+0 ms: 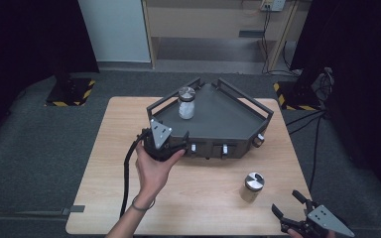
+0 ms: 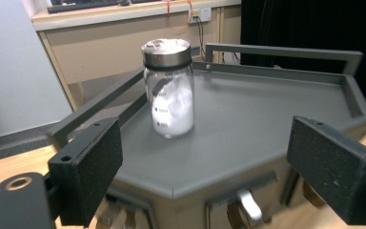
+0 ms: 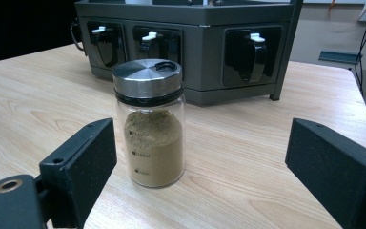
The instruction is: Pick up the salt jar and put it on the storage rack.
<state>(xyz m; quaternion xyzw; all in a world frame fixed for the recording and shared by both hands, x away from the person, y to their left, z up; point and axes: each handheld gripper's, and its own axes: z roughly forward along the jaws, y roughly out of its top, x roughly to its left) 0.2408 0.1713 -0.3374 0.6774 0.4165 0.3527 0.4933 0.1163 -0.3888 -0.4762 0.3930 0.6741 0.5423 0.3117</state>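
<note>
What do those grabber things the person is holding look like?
Each hand-held gripper is black with two flat, blocky black jaws. The left hand-held gripper and the right hand-held gripper each carry a grey three-cornered plate on top. A thick black cable trails from the left one. The left wrist wears a thin bracelet.

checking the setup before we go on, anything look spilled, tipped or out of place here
Nothing spilled or tipped. The jar of white powder stands upright on the grey rack, lid on. The jar of brown powder stands upright on the table, apart from the rack, lid on.
</note>
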